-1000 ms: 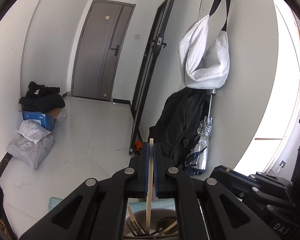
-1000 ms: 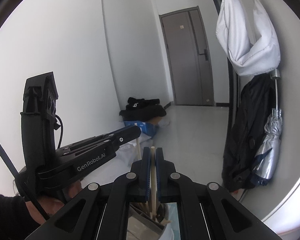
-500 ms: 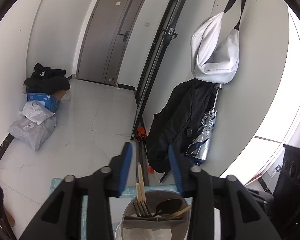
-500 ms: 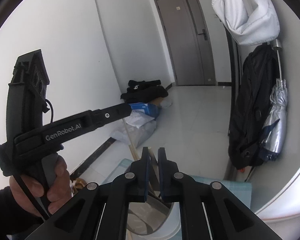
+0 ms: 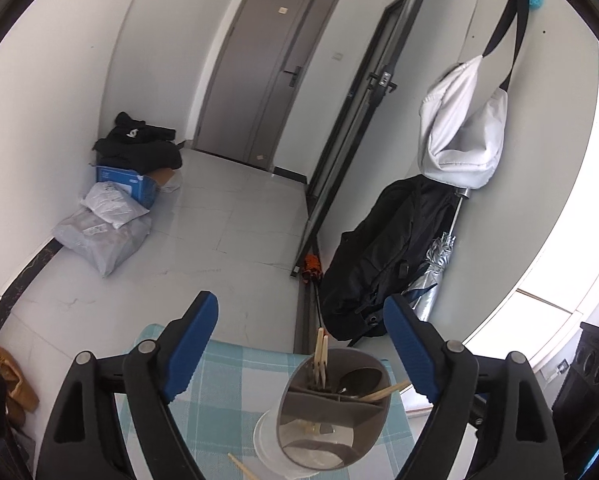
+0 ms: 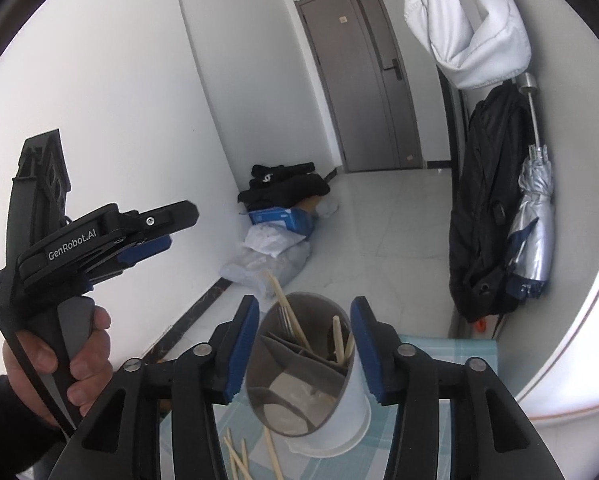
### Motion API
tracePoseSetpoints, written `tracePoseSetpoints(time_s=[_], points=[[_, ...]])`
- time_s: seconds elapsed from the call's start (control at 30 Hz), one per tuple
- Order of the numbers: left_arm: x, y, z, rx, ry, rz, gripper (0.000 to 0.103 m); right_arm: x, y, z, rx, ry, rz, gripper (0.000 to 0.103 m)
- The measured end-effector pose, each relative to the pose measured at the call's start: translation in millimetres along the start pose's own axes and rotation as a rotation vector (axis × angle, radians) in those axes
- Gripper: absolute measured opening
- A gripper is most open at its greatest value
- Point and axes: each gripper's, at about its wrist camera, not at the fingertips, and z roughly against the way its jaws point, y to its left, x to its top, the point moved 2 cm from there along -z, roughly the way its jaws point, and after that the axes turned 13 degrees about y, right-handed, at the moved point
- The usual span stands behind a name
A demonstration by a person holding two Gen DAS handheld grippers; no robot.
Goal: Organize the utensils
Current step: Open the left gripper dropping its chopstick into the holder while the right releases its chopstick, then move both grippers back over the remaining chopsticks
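Left gripper (image 5: 301,346): fingers just opened wide, empty. Right gripper (image 6: 304,350): fingers just opened partway, flanking the cup (image 6: 305,376) without touching it. Cup: on checked surface (image 5: 219,412), holding chopsticks (image 6: 289,316), fork, spoon. Loose chopsticks (image 6: 239,458): at 7 o'clock of cup.

Home entryway: door (image 5: 259,68), hung bag (image 5: 463,132), umbrella (image 6: 533,236).
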Motion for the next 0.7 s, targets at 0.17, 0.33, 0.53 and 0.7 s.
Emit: tracePoseSetpoints(time_s=[0.17,0.33,0.53,0.7], points=[[-14,3,20,0.075,-0.011,0.028,0.091,-7,7,22,-0.008,-0.036,-0.002,0.058],[-32,0,39,0.122,-0.027,0.040,0.101,-18,15,42,-0.016,-0.077,-0.001,0.068],[-58,-6,57,0.169,-0.060,0.025,0.102,-36,24,58,-0.026,-0.097,-0.002,0.077],[-80,-4,59,0.192,-0.045,0.027,0.102,-56,29,63,-0.034,-0.100,-0.001,0.083]])
